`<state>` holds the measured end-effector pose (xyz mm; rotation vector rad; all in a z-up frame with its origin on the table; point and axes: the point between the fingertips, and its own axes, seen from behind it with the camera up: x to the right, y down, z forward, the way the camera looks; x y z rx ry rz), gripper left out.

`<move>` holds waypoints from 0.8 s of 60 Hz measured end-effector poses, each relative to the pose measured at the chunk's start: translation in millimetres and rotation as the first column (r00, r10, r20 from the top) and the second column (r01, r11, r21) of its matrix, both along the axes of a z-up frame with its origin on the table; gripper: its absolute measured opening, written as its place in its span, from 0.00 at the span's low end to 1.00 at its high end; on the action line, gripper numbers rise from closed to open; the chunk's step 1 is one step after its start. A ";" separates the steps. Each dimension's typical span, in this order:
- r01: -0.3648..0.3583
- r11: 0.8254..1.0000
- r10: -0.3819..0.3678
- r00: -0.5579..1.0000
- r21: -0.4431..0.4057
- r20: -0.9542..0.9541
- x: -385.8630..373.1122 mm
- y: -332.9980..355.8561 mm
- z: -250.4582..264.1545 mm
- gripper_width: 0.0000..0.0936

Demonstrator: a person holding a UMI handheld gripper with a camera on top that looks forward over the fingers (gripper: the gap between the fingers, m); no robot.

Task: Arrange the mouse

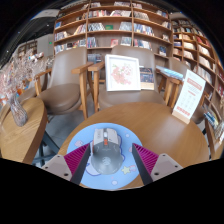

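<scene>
Bookshelves (110, 20) fill the far wall, packed with books across several tiers, and more shelving (195, 55) runs down the right side. Round wooden table (165, 125) takes up the near ground ahead of the gripper, its top a warm brown. A 2nd wooden table (25, 135) sits off to the left, carrying a cluster of clear glassware (18, 80). Wooden chairs (70, 85) stand beyond the round table, between it and the shelves. A white display board (123, 72) with a reddish picture stands upright at the far side of the round table, and a 2nd upright sign (189, 95) with text and small pictures leans at the table's right edge. A round light-blue mouse mat (88, 172) lies on the table at the near rim, partly under the fingers. Grey mouse (104, 150) rests on the mat, pointing away from the camera, sitting between the 2 fingers. Gripper (108, 160) is spread, not clamped: the magenta pads (147, 157) stand to either side of the mouse with a visible gap on the right side, and the left pad (74, 155) lies close beside the mouse; whether it touches cannot be told.
</scene>
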<state>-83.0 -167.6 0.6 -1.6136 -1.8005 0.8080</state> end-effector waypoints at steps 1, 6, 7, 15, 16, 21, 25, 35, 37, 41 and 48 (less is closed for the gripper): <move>0.005 1.000 -0.005 1.000 0.003 -0.006 2.9 0.2 3.6 0.91; 0.031 0.999 -0.030 0.999 0.024 -0.039 20.9 13.9 26.2 0.91; 0.036 0.999 -0.034 0.998 0.029 -0.046 26.1 16.5 31.8 0.91; 0.040 0.998 -0.035 0.993 0.043 -0.112 78.9 28.5 81.6 0.91; 0.037 0.998 -0.032 0.992 0.042 -0.121 89.2 32.5 86.6 0.91; 0.039 0.999 -0.034 0.988 0.031 -0.152 132.2 38.8 111.7 0.91; 0.032 0.999 -0.029 0.986 0.014 -0.164 170.0 44.9 127.3 0.91; 0.038 0.999 -0.040 0.981 -0.015 -0.192 248.7 65.9 155.9 0.91; 0.045 0.999 -0.047 0.978 -0.017 -0.201 261.0 72.1 161.0 0.91; 0.059 0.998 -0.061 0.975 -0.017 -0.212 282.1 84.4 166.8 0.91; 0.071 0.997 -0.073 0.975 -0.020 -0.212 310.0 99.1 169.0 0.91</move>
